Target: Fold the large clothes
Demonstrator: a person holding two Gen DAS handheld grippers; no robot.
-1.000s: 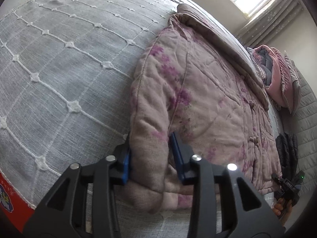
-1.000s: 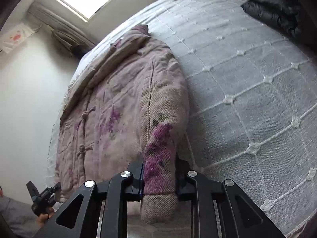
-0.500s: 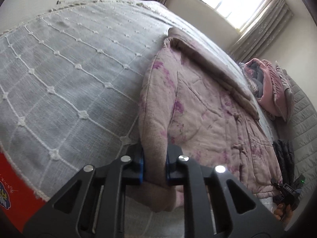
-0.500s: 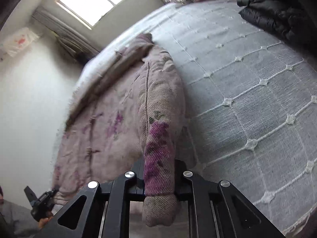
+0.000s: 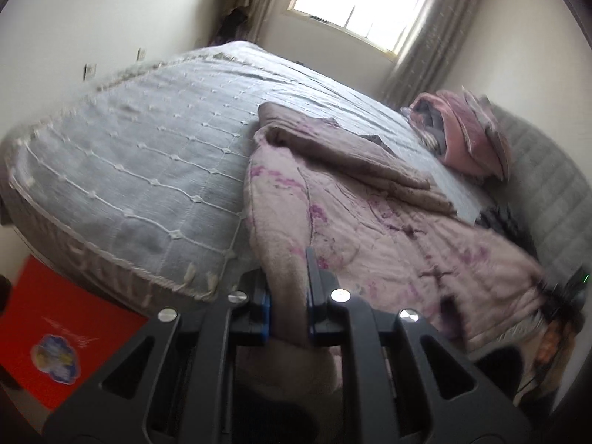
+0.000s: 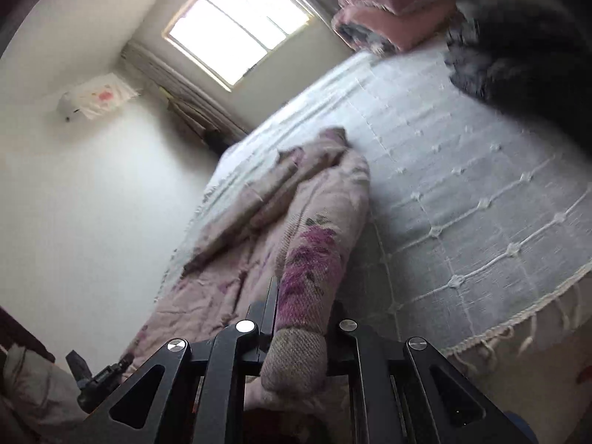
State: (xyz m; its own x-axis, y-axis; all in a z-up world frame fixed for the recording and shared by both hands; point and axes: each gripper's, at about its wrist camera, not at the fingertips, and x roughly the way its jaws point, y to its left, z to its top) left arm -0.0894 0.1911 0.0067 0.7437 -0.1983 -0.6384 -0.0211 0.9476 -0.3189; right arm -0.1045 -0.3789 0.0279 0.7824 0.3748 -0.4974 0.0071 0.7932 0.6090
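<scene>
Your padded pink jacket (image 5: 388,222) with purple flowers lies lengthwise across the grey bedspread (image 5: 140,170), its collar end toward the window (image 5: 355,3) and its near hem edge raised off the bed. Your left tool (image 5: 288,296) is clamped on one folded sleeve edge, the blue-edged pads squeezing the cloth between them. Your right tool (image 6: 301,318) is clamped on the other sleeve (image 6: 314,259), whose cuff pokes out past the pads toward the camera. In the left wrist view your right tool shows only as a dark blur at the jacket's far corner, so its grip there is hard to read. Beyond the jacket, pink folded bedding (image 5: 462,133) sits near the headboard (image 5: 547,185), a black garment (image 6: 518,44) lies on the bedspread, and a red box (image 5: 66,336) stands on the floor beside the bed.
</scene>
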